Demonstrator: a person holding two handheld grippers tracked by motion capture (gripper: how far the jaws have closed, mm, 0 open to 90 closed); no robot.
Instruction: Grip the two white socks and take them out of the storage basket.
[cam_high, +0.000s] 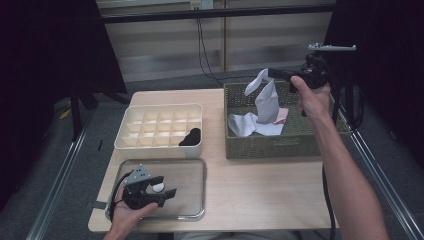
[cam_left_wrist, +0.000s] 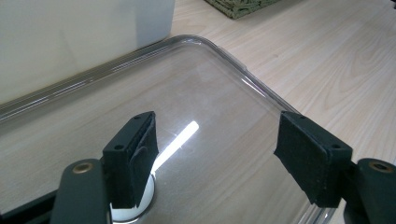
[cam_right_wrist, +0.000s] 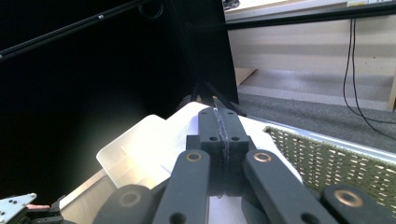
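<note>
High view: right gripper (cam_high: 272, 75) pinches a white cloth (cam_high: 266, 100) dangling below its fingers over the wicker basket (cam_high: 270, 147); it could slip free. Left gripper (cam_high: 162, 192), fingers spread, idles above the clear tray (cam_high: 192, 167).

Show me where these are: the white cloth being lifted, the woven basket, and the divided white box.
white cloth (cam_high: 266, 102), high view, hanging middle part
woven basket (cam_high: 270, 146), high view, front wall
divided white box (cam_high: 159, 146), high view, front wall
</note>
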